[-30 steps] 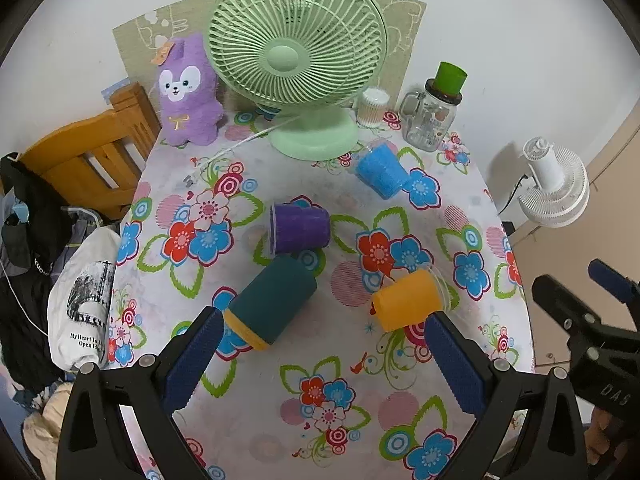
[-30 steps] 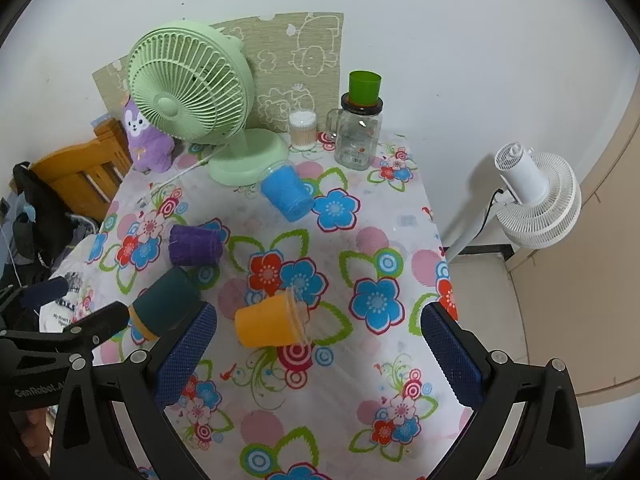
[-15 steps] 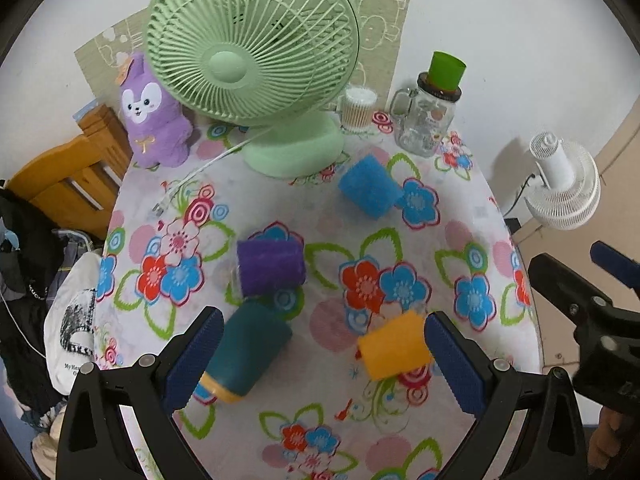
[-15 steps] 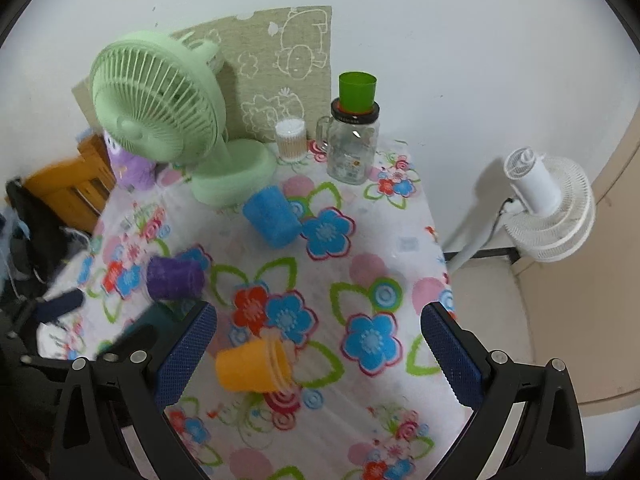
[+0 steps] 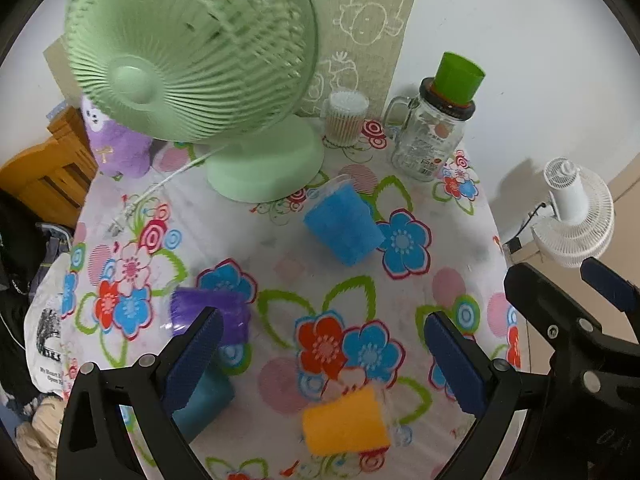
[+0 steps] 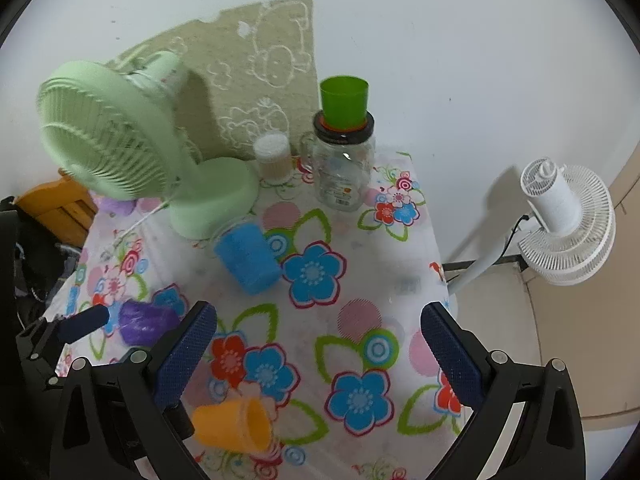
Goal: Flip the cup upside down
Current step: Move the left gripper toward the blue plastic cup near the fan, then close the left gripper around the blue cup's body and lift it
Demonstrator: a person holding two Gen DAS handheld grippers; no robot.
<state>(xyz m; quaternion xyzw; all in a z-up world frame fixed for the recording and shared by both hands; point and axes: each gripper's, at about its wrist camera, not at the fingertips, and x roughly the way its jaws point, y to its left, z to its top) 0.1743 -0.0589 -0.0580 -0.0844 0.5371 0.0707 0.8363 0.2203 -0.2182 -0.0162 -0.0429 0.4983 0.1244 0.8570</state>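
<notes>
left gripper wide open, holding nothing | right gripper same, empty | blue cup, purple cup, orange cup all on their sides

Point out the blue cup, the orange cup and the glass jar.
blue cup (image 6: 248, 258): right wrist view, middle of its textured side as it lies tipped over.
orange cup (image 5: 346, 424): left wrist view, middle of its side wall.
glass jar (image 6: 342, 172): right wrist view, clear body below the lid.
</notes>
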